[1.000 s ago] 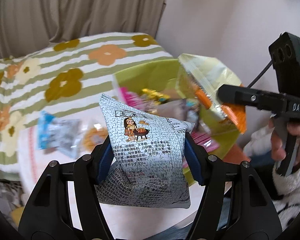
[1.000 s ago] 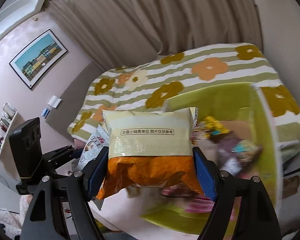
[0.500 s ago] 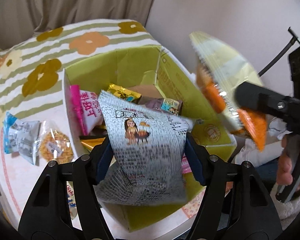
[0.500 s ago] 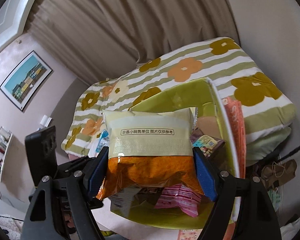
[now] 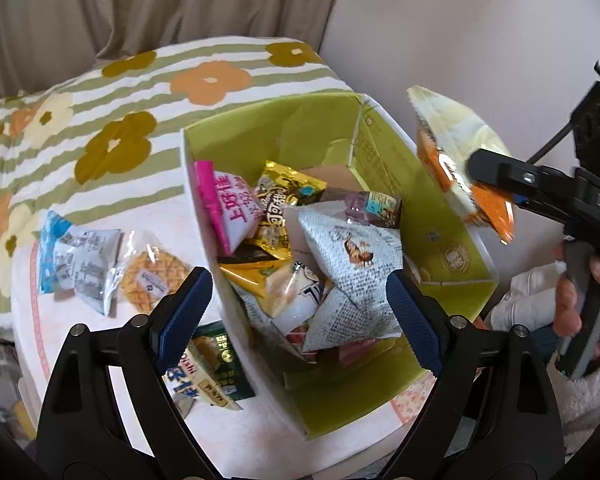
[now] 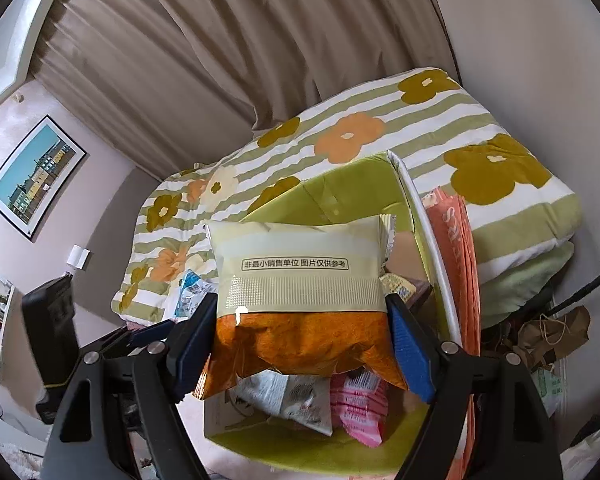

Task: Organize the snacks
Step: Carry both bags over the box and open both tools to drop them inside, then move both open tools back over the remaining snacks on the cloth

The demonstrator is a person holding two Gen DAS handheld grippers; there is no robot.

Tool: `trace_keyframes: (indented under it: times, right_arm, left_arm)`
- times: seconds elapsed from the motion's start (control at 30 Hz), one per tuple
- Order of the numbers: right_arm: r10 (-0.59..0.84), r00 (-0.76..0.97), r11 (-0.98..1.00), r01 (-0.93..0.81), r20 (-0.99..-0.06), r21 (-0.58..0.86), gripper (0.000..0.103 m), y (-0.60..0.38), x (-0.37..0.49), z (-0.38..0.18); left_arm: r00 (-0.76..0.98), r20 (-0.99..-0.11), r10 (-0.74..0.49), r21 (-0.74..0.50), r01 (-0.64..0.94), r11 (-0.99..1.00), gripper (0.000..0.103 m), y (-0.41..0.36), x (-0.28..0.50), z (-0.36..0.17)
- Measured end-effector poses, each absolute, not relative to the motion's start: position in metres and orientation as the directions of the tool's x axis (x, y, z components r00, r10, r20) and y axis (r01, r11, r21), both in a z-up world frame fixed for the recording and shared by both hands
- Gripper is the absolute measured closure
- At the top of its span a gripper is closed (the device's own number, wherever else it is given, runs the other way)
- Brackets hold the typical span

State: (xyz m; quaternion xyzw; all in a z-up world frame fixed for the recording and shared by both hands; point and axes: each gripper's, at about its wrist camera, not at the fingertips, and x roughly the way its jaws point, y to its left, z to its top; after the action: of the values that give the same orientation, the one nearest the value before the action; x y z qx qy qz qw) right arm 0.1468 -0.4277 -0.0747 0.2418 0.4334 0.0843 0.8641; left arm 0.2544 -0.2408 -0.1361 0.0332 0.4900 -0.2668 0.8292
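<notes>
An open green box (image 5: 268,136) holds several snack packets. A grey-white printed packet (image 5: 352,272) lies on top of them, tilted, free of both pads. My left gripper (image 5: 298,284) hovers over the box's near-left side with its jaws opening and wide apart. The packet sits below, close to the right pad. My right gripper (image 6: 302,308) is shut on a cream-and-orange packet (image 6: 300,292) above the box (image 6: 332,188). In the left wrist view this cream-and-orange packet (image 5: 452,160) hangs over the box's right wall.
On the white round table (image 5: 100,360) left of the box lie a blue-white packet (image 5: 76,260), a waffle packet (image 5: 148,276) and a green-white packet (image 5: 208,364). A flowered blanket (image 5: 120,92) lies behind. An orange bag (image 6: 456,248) stands along the box's right side.
My left gripper came over the box and spread its jaws; the grey-white packet dropped from them onto the pile. My right gripper carried its packet closer above the box.
</notes>
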Motion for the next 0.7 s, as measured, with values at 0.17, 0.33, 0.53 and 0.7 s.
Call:
trace_keyframes:
  times: [0.17,0.33,0.53,0.7]
  right_arm:
    - [0.317,0.58,0.903,0.057,-0.751,0.426,0.024,-0.417,0.172,-0.08]
    - [0.263,0.579,0.924,0.078,-0.771,0.374,0.017,-0.411,0.187,-0.088]
    - [0.23,0.658,0.937,0.049,-0.717,0.345,0.007,-0.406,0.171,-0.078]
    - [0.221,0.653,0.956,0.002,-0.724,0.293,0.007,-0.397,0.159,-0.07]
  left_arm:
    - [0.394,-0.83,-0.396,-0.195,0.46,0.866,0.015,-0.23,0.257,-0.133]
    - [0.405,-0.834,-0.376,-0.184,0.438,0.88,0.015,-0.224,0.258,-0.134]
    - [0.411,-0.838,-0.36,-0.196,0.39,0.9,0.015,-0.206,0.253,-0.14]
    - [0.429,-0.837,-0.339,-0.199,0.339,0.919,0.015,-0.186,0.244,-0.14]
